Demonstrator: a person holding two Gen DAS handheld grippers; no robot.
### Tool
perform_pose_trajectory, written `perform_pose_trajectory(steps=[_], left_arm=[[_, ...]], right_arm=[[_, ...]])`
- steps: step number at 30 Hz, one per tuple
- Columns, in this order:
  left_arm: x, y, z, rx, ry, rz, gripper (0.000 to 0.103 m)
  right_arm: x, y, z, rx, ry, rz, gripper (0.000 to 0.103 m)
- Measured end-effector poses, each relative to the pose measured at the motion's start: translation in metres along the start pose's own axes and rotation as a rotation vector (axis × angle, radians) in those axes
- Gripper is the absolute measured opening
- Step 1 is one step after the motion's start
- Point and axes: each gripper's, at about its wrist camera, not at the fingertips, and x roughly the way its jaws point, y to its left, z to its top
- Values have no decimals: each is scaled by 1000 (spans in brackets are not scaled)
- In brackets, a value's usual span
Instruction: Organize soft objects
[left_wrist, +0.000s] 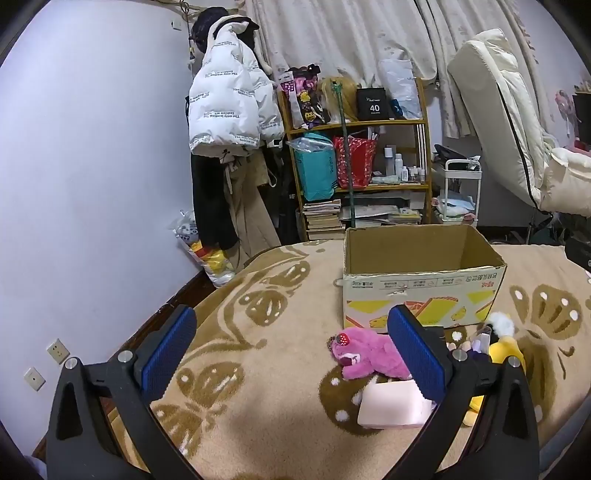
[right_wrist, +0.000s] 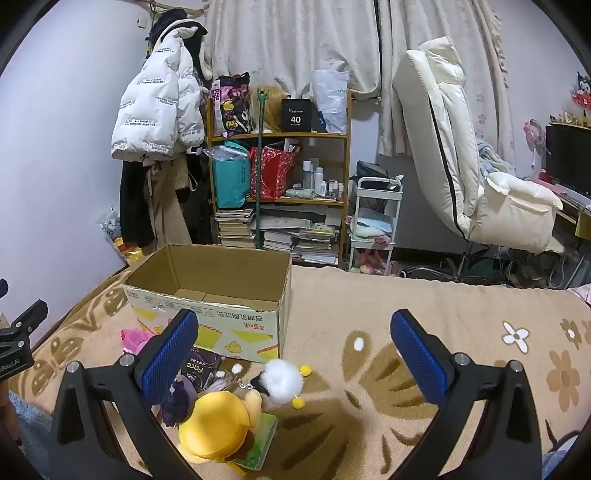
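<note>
Hovering tongs: left tongs (left_wrist: 291, 350) and right tongs (right_wrist: 293, 350) both wide open, holding nothing
Toys: pink plush (left_wrist: 364, 354), yellow plush (right_wrist: 212, 424) on the bed (right_wrist: 424, 306)
Box: cardboard box (right_wrist: 207, 317) just behind them

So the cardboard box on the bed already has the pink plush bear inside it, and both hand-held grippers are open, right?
Not quite. The left wrist view shows the pink plush bear lying on the blanket in front of the cardboard box, not inside it. Both the left hand-held gripper and the right hand-held gripper are indeed open.

Pink plush bear (left_wrist: 365, 354); yellow plush toy (right_wrist: 214, 417); white pompom (right_wrist: 282, 380); tan blanket (right_wrist: 369, 306), brown butterfly pattern; blue-padded tongs (right_wrist: 291, 350).
</note>
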Motion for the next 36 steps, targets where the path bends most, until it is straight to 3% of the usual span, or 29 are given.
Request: perform_pose_trajectory(steps=[36], left_arm=[[-5,3,0,2,-19,-1,102]], right_arm=[[1,0,-1,4,-2,-1,103]])
